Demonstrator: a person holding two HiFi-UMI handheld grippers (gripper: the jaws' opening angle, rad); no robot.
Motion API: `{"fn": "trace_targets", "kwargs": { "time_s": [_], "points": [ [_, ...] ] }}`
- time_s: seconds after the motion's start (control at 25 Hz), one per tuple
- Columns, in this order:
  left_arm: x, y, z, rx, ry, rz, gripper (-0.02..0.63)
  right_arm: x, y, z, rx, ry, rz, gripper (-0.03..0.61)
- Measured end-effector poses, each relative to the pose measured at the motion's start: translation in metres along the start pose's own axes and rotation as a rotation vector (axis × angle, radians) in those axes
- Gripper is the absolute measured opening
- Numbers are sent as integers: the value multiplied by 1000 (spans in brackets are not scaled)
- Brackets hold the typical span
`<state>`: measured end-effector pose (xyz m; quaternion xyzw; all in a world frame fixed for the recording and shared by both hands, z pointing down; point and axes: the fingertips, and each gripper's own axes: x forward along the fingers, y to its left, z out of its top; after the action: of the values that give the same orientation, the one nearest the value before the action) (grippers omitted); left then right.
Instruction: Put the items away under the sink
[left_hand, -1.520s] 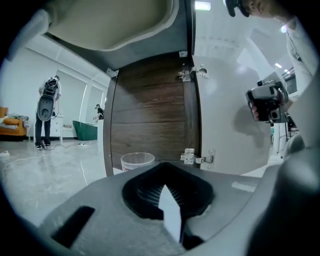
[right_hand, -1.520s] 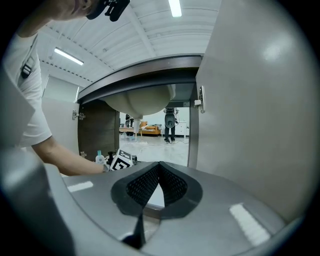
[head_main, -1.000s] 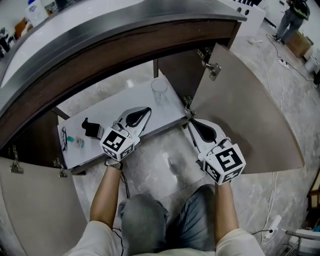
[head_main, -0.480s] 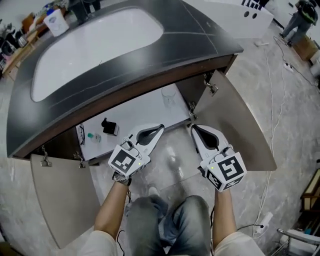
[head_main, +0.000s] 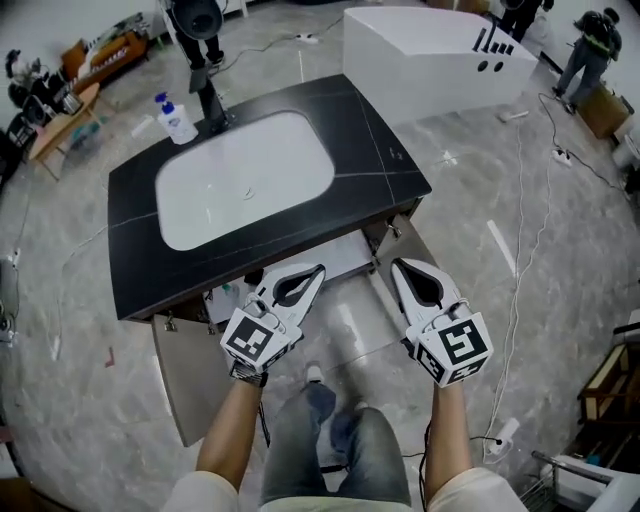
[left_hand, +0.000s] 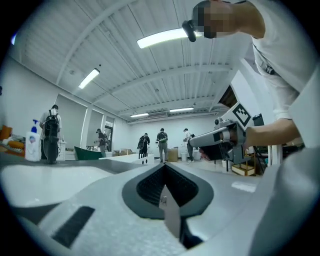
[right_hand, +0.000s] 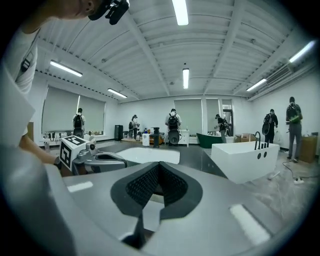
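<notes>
In the head view, both grippers hang in front of a black vanity top (head_main: 380, 170) with a white basin (head_main: 245, 178). My left gripper (head_main: 319, 268) is shut with nothing in it, its tip over the counter's front edge. My right gripper (head_main: 396, 263) is also shut and empty, beside the open right cabinet door (head_main: 425, 250). A strip of the white shelf under the sink (head_main: 335, 258) shows below the counter; what is on it is mostly hidden. In the gripper views the left gripper (left_hand: 163, 168) and the right gripper (right_hand: 159, 165) point level across the countertop, jaws together.
A soap bottle (head_main: 177, 122) and a black faucet (head_main: 207, 70) stand at the basin's far side. The left cabinet door (head_main: 185, 390) hangs open. A white bathtub (head_main: 430, 50) sits behind the vanity. Cables run over the floor at right (head_main: 520, 250). Several people stand at the back.
Both grippers rose from cabinet-shelf height to countertop height, still shut. The head view pulled up and back, so the whole vanity top shows and the shelf is nearly hidden.
</notes>
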<state>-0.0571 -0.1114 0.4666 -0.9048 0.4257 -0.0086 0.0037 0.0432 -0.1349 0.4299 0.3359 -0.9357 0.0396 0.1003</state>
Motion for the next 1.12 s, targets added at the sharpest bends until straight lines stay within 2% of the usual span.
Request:
{"fn": "trace_targets", "kwargs": {
  "time_s": [0.24,0.56,0.8,1.12],
  "points": [
    [-24,16,133,33,-10,81,8,-26,15,133,-26,-22,36,8],
    [-47,10,271,50,-43,153,6,-60,48,259,-56,-119,100,8],
    [-60,-26,333,117,-28,199,7,-105,74,312,-90,-160,140,8],
    [-72,-59,392,137,-36,240,6,-155,93,361,-146,-207,153,8]
  ]
}}
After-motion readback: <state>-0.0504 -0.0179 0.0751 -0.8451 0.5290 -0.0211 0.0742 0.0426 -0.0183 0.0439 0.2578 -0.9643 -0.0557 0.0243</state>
